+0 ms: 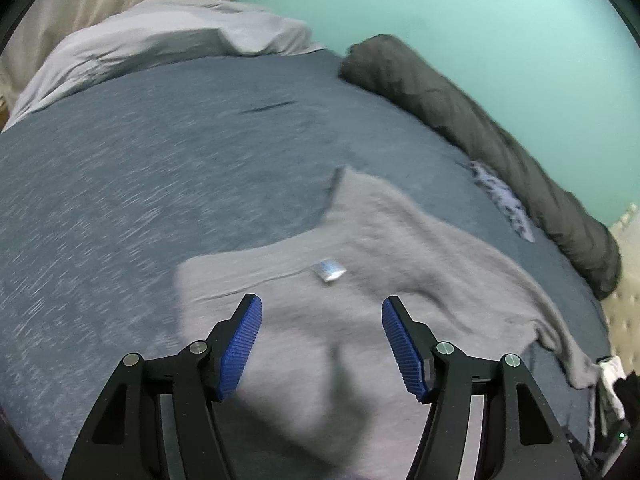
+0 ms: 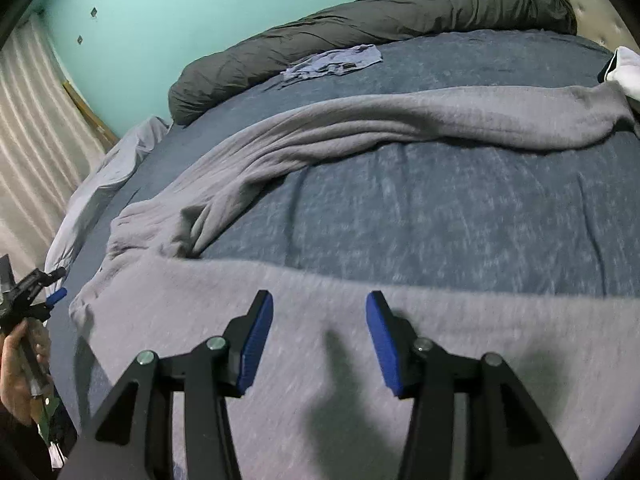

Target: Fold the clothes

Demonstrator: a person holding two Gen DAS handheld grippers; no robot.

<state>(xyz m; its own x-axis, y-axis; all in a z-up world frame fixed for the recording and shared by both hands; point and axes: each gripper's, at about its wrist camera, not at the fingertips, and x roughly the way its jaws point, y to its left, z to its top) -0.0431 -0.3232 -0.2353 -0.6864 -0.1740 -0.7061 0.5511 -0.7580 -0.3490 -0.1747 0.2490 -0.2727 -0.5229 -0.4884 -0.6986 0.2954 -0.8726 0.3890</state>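
A grey long-sleeved garment point(image 1: 360, 320) lies spread on the blue bedsheet point(image 1: 140, 180), a small label point(image 1: 329, 271) showing near its neck. My left gripper point(image 1: 322, 308) hovers open over it with nothing between its blue pads. In the right wrist view the same garment point(image 2: 320, 360) fills the foreground, and one long sleeve point(image 2: 440, 116) runs across the bed toward the far right. My right gripper point(image 2: 319, 304) hangs open above the garment's body, empty. At the left edge of that view the left gripper point(image 2: 52, 298) shows small, held by a hand point(image 2: 16, 376).
A dark rolled duvet point(image 2: 380, 20) lies along the teal wall point(image 2: 160, 12). A small blue-grey garment point(image 2: 332, 62) rests beside it. A pale pillow point(image 1: 160, 44) sits at the bed's far end by a curtain point(image 2: 28, 120). White clothing point(image 2: 624, 68) lies at the right edge.
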